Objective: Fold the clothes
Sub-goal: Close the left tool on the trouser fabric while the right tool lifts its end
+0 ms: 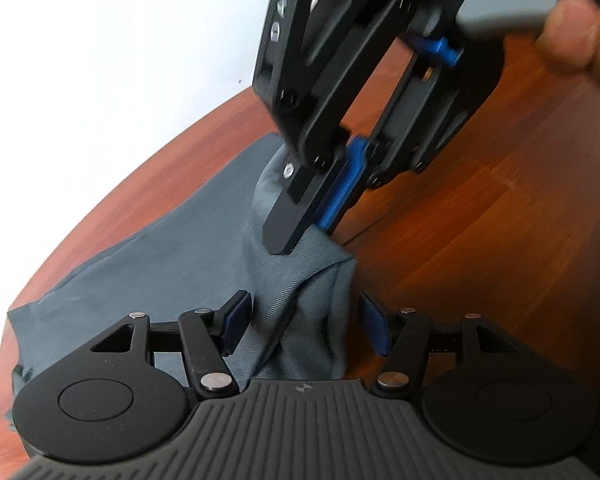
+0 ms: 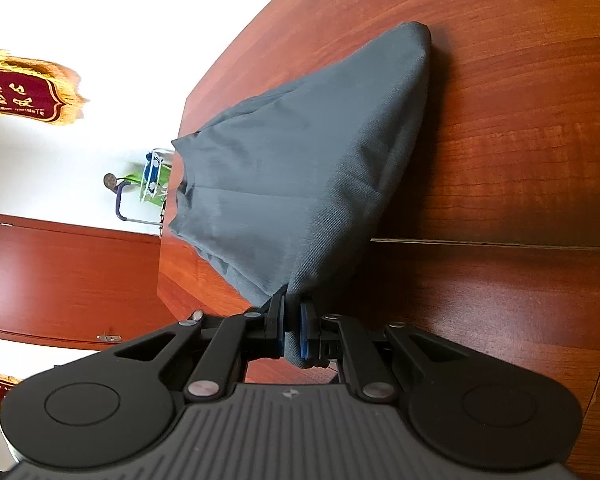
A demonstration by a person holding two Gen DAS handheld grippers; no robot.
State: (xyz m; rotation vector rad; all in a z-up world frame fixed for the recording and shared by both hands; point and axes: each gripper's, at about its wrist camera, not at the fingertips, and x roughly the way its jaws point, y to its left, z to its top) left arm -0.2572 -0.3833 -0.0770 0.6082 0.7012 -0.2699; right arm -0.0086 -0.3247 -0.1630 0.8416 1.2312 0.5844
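Soft, light grey twill cloth garment (image 1: 148, 256) lies low-left to centre of left-wrist view on red-brown wood desk (image 1: 480, 248), limp w/ floppy folds, so grab hems/corners: left claw (image 1: 306, 326) half-wide astride a raised fold, pads not pressing, right claw (image 2: 290, 334) pinched tight on a corner.

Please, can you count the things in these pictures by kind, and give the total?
Grey garment: 1
Grippers: 2, the left gripper and the right gripper
Wooden table: 1
Wooden door: 1
Total: 5
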